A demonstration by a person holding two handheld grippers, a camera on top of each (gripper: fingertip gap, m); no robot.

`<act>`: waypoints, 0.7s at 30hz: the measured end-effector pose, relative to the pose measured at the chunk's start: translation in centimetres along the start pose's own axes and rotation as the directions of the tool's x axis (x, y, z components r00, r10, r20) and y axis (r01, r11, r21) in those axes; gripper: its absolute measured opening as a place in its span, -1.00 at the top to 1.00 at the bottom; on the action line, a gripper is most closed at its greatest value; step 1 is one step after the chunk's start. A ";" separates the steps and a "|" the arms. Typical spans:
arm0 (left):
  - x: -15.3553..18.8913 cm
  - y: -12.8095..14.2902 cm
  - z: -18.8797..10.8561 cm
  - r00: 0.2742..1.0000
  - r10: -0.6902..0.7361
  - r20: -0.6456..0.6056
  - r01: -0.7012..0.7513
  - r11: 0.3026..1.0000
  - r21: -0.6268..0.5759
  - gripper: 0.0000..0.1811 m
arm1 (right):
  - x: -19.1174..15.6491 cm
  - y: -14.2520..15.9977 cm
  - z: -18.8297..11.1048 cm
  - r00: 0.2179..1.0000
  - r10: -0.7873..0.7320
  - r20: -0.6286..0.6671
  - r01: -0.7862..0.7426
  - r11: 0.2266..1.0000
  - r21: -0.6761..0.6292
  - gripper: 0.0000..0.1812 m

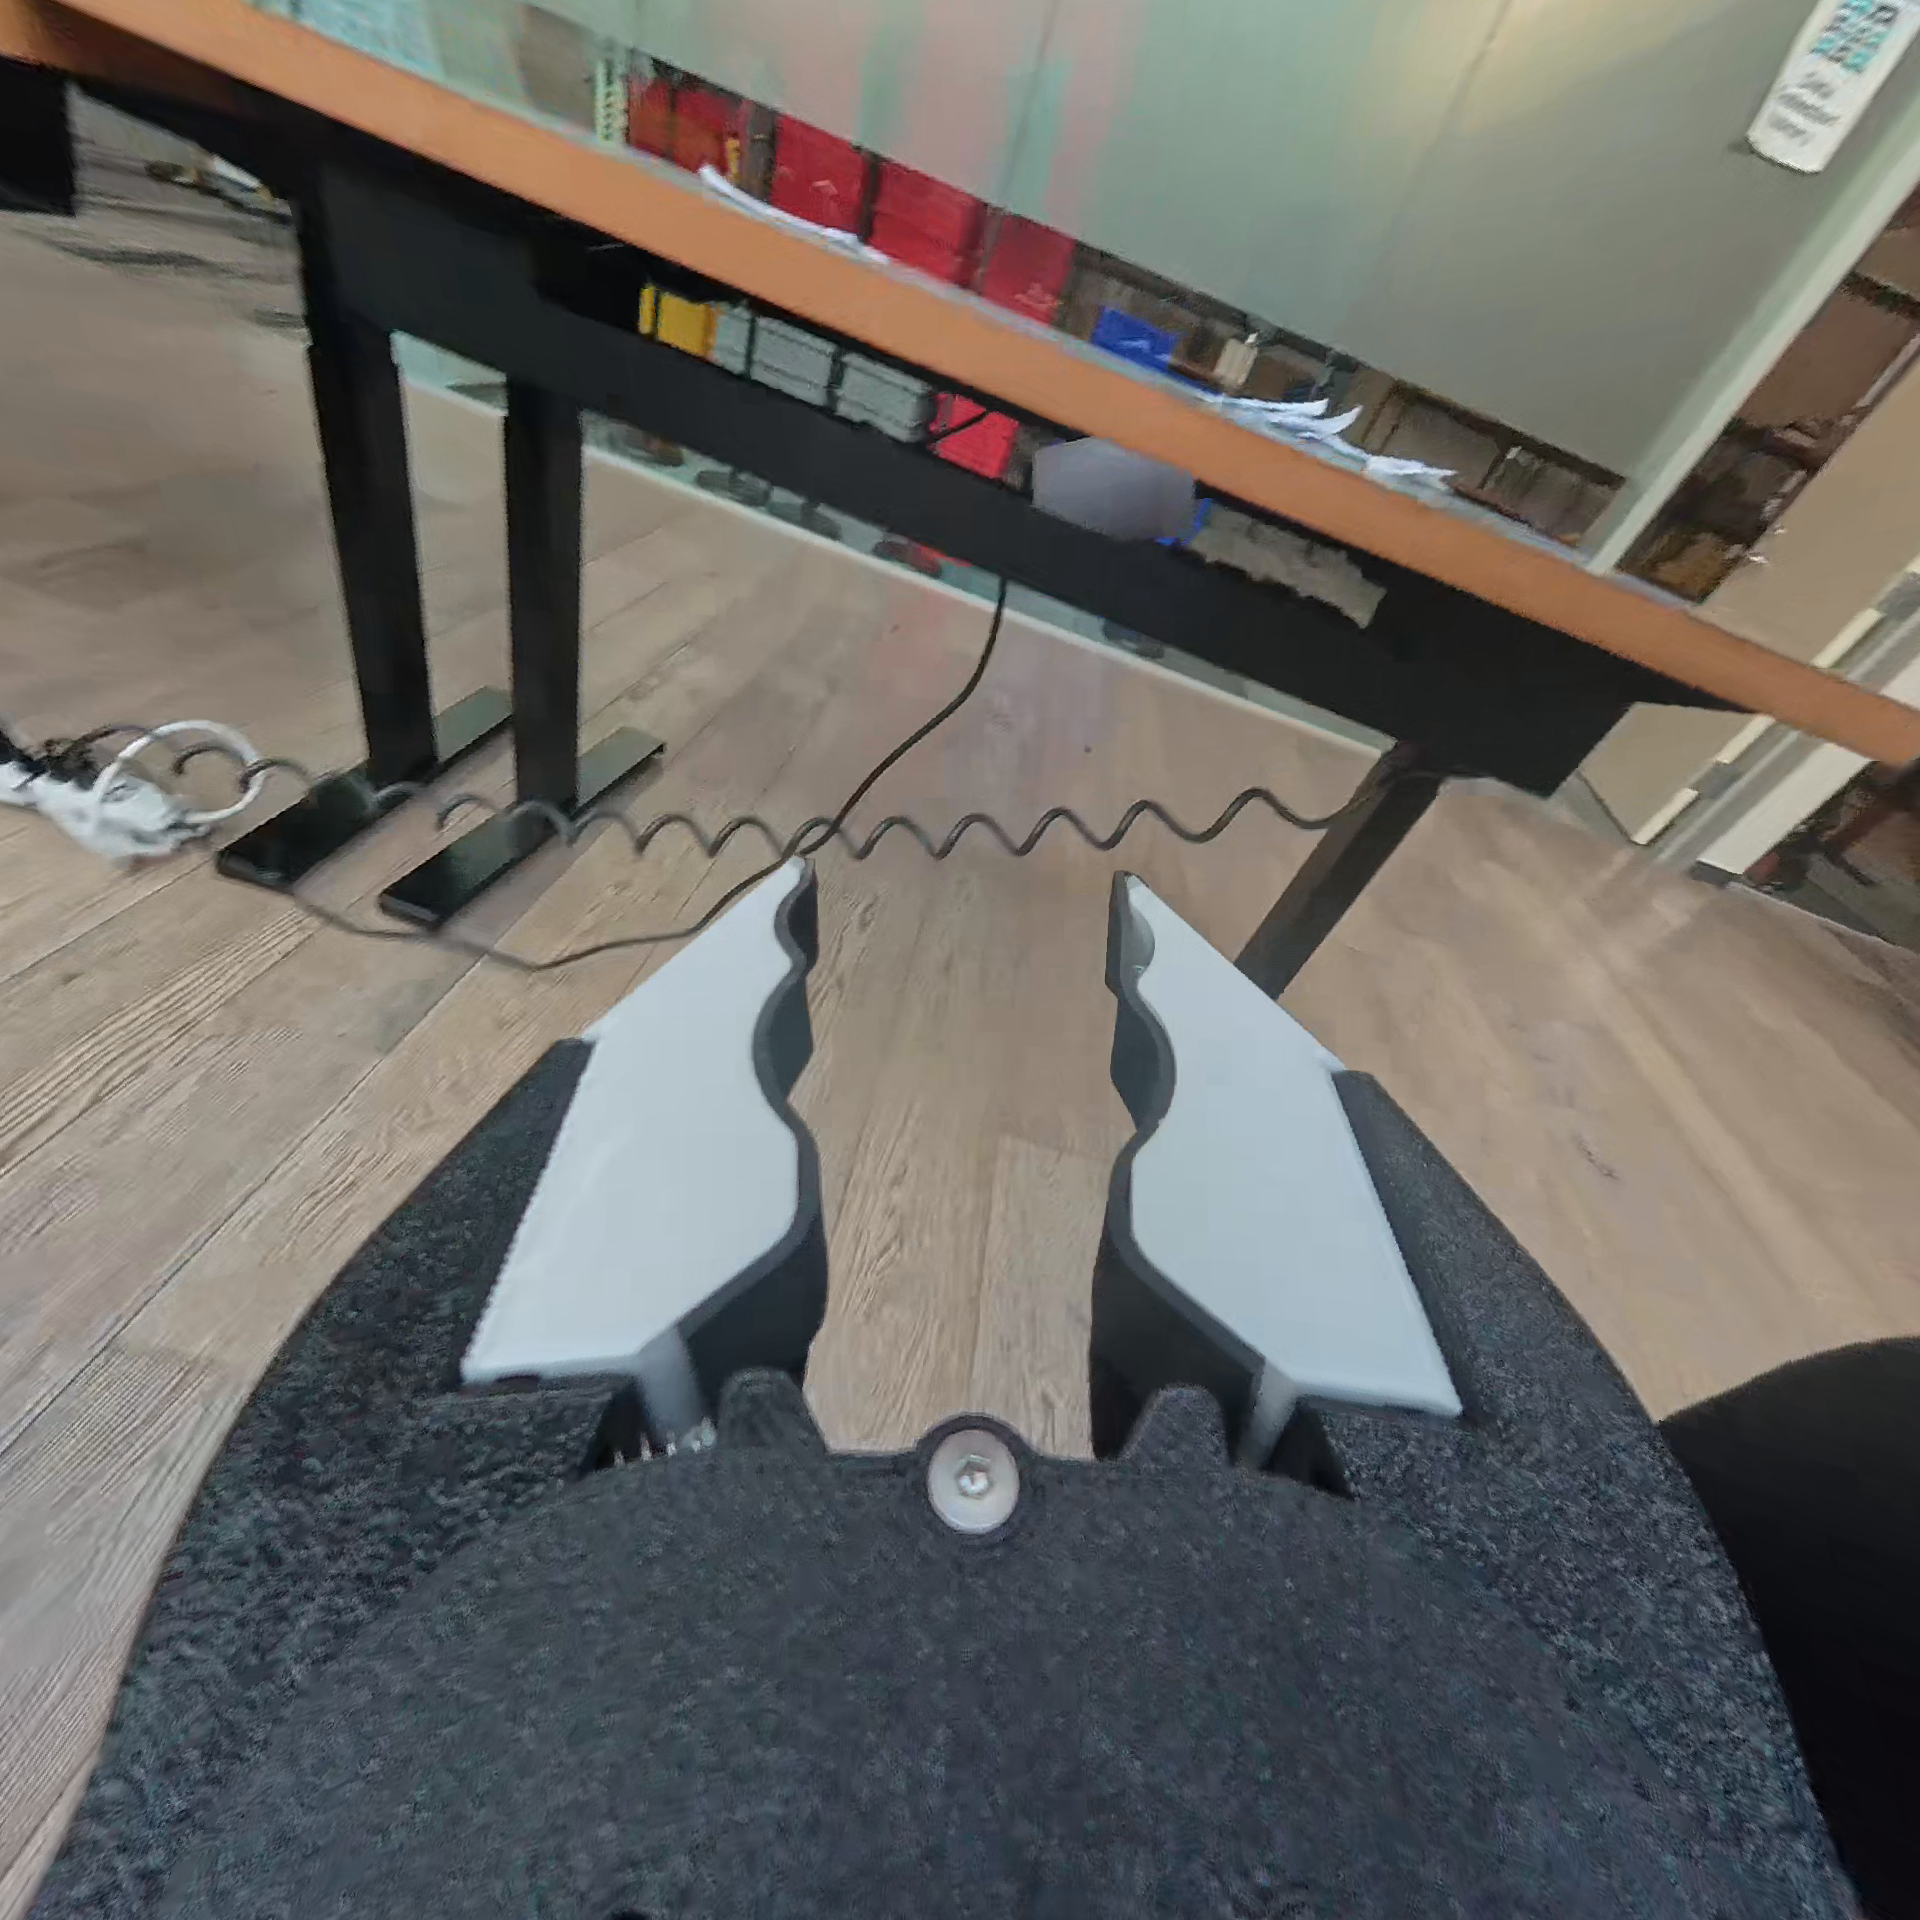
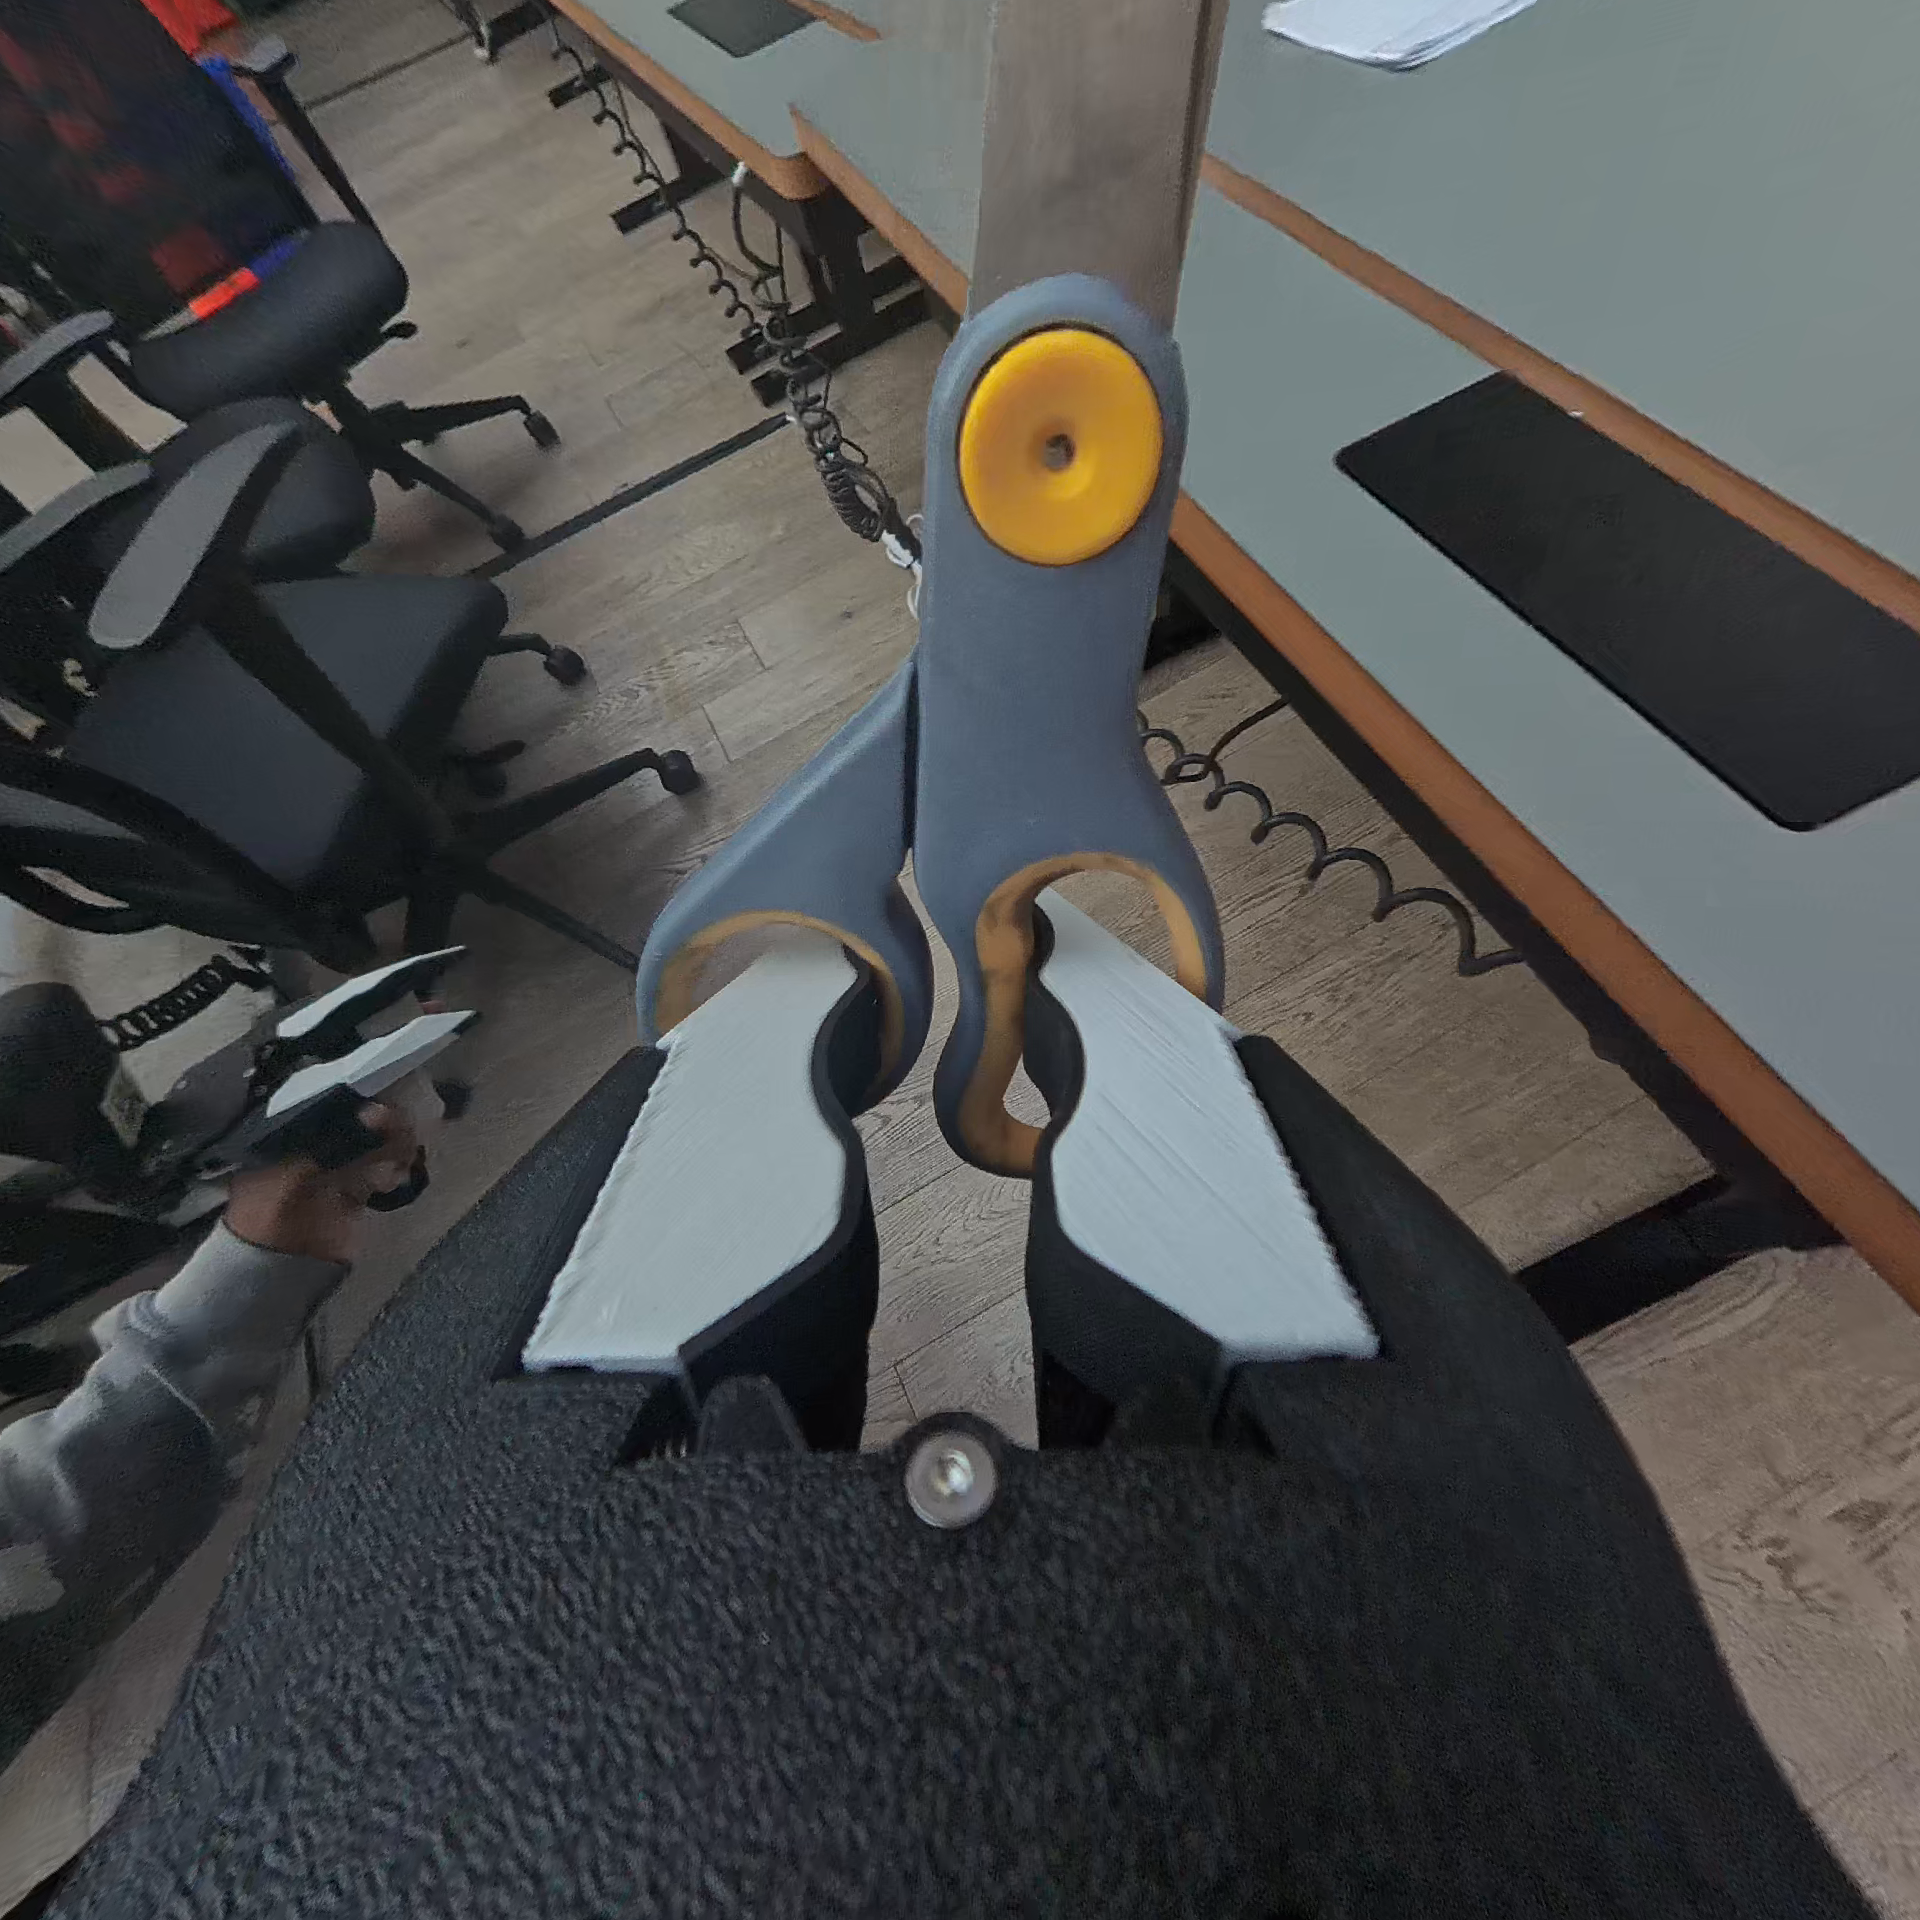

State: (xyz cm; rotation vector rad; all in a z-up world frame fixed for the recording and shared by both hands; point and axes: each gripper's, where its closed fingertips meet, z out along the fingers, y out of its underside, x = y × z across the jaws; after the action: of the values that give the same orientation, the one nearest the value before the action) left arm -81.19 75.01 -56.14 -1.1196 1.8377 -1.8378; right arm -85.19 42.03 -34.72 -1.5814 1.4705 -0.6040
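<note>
My right gripper holds a pair of scissors with grey handles, orange loop linings and an orange pivot cap. One finger goes through each handle loop and the jaws press the inner handle bars between them. The steel blades are together and point up and away, over the edge of a grey table. My left gripper is open and empty, held low over the wooden floor and facing under a table. It also shows in the right wrist view, in a person's hand.
A coiled black cable hangs between the black table legs. A black mat and papers lie on the grey table. Several office chairs stand to the left. Red and grey boxes sit behind the table.
</note>
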 end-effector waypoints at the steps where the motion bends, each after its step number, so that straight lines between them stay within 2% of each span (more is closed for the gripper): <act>1: 1.4 -0.8 3.2 0.999 0.003 -0.038 -0.002 1.000 0.018 0.39 | 1.9 -0.5 -0.5 1.000 0.013 -0.012 -0.013 1.000 0.013 0.77; 5: 6.4 -1.5 16.5 0.991 0.029 -0.128 -0.016 0.995 0.098 0.38 | 9.0 -3.0 -1.9 0.999 0.013 -0.043 -0.009 0.997 0.078 0.77; 8: 9.2 -0.6 25.8 0.985 0.006 -0.171 0.023 0.985 0.169 0.39 | 13.7 -4.1 -2.2 0.997 -0.011 -0.074 0.020 0.993 0.118 0.78; 12: 10.9 0.6 35.8 0.980 -0.032 -0.197 0.082 0.964 0.252 0.39 | 18.5 -4.3 -1.8 0.992 -0.032 -0.120 0.051 0.987 0.155 0.78; 16: 12.0 -0.3 42.1 0.964 -0.056 -0.259 0.144 0.930 0.337 0.43 | 21.3 -4.1 -0.6 0.991 -0.023 -0.129 0.047 0.980 0.194 0.78; 21: 13.4 -2.7 46.4 0.943 -0.045 -0.330 0.180 0.903 0.390 0.43 | 22.8 -3.2 1.1 0.994 -0.022 -0.110 0.043 0.980 0.196 0.77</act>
State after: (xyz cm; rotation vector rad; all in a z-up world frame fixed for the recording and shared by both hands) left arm -56.52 33.47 -55.49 -0.8282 1.4333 -2.4477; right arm -78.34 20.16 -37.33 -1.4387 1.4175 -0.8399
